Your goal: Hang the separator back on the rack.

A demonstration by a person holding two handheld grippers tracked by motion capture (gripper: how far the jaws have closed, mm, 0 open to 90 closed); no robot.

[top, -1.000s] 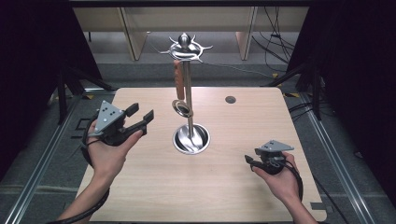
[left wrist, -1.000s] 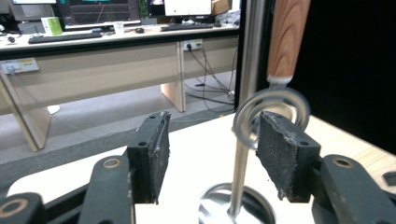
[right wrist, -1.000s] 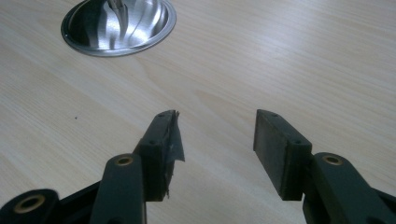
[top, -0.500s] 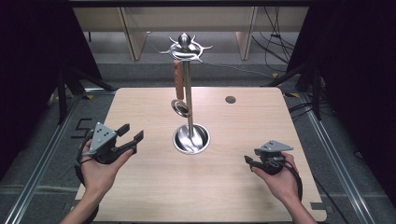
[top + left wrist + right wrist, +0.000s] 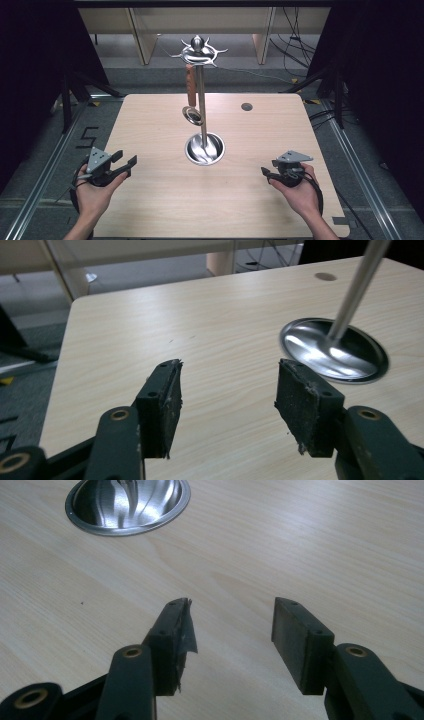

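The pale wooden table (image 5: 165,210) carries, near its middle, a tall polished steel utensil stand (image 5: 202,107) whose thin pole rises from a round dished base (image 5: 204,149) to a crown of curved hooks (image 5: 199,50). From one hook on the left side hangs a small steel ladle with a brown wooden handle (image 5: 190,90), bowl downward and clear of the table, the usual way to store it; whether its bowl touches the pole is hard to tell from the high view. A small dark round hole (image 5: 246,106) sits far right on the table. The left gripper (image 5: 125,165) rests at the near left edge, its jaws wide apart and empty, pointed toward the base (image 5: 334,349). The right gripper (image 5: 265,172) lies near right, jaws likewise spread with nothing between them, well away from the stand, which suggests both hands are parked.
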